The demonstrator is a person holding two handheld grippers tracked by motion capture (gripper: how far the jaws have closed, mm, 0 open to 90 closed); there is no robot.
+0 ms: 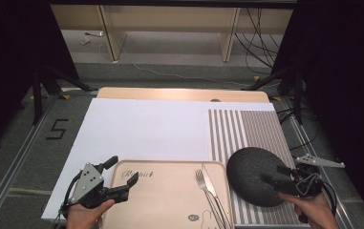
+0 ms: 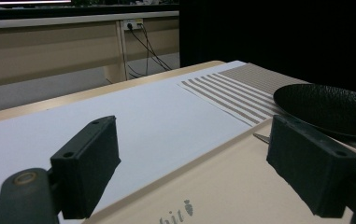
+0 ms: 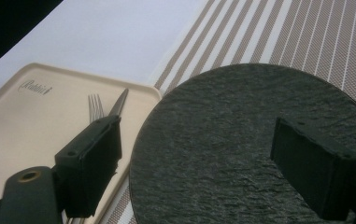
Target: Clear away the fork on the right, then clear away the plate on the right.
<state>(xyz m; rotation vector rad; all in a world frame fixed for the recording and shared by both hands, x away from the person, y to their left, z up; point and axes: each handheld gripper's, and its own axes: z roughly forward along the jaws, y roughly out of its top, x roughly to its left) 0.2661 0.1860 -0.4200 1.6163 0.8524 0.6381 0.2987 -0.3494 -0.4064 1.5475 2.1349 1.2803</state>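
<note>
Black plate (image 1: pixel 256 175) at lower right sits on the striped mat (image 1: pixel 246 129), my right gripper (image 1: pixel 284 180) wide open over it, holding nothing. Left gripper (image 1: pixel 117 177) gapes empty at the beige tray (image 1: pixel 165 200); I judge fork (image 1: pixel 204 188) and knife (image 1: pixel 213 188) unplaced

In the high view the bottom edge is cutting off the beige tray (image 1: pixel 170 200) and the handles of the fork (image 1: pixel 203 188) and knife (image 1: pixel 212 188). The right gripper (image 1: pixel 284 179) is covering part of the black plate (image 1: pixel 249 174). The tray's printed lettering (image 1: pixel 139 175) is perhaps too blurred to read.
</note>
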